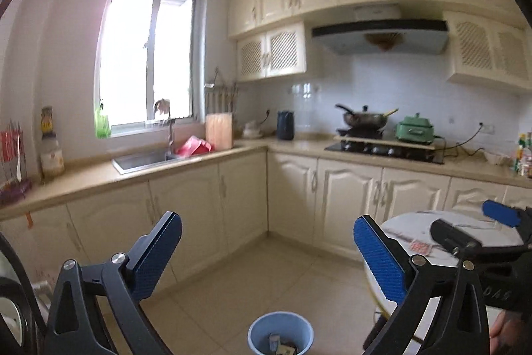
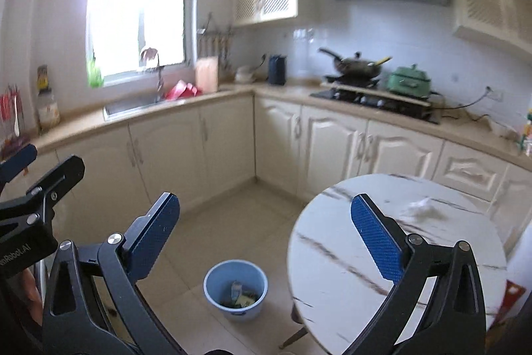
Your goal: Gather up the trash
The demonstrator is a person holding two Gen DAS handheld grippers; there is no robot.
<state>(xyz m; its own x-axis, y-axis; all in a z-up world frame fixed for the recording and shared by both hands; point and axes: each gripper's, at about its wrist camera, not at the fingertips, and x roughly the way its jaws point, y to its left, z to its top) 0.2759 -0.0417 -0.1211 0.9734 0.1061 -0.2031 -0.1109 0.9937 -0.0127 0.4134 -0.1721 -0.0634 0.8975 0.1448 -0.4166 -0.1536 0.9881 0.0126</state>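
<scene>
1. Jaws wide apart on the right gripper point(image 2: 266, 215), nothing between the blue pads point(image 2: 375, 238). It hangs in mid-air above the near edge of the round marble table point(image 2: 332, 255), touching nothing.

2. Left gripper point(image 1: 267, 238) is the same story: fingers spread fully, empty, pointed out across the kitchen floor. Its right-hand pad sits in front of the table rim in the left wrist view.

3. Trash on the table: a crumpled white tissue point(image 2: 424, 210) lies toward the far side of the tabletop, well beyond the right gripper's tips. The left wrist view also shows a small reddish patterned scrap point(image 1: 419, 246) on the table, too blurred to identify.

4. Blue bin point(image 2: 235, 288) stands on the tiles just beside the table's left edge, open-topped, with a few wrappers already lying in the bottom.

5. My read: this is the reach stage, between pickups. Some trash is binned, and the tissue is not yet collected.

6. Next move likely calls for the right gripper to push forward and down over the tissue, close gently since it is soft and light, then swing left over the bin.
</scene>
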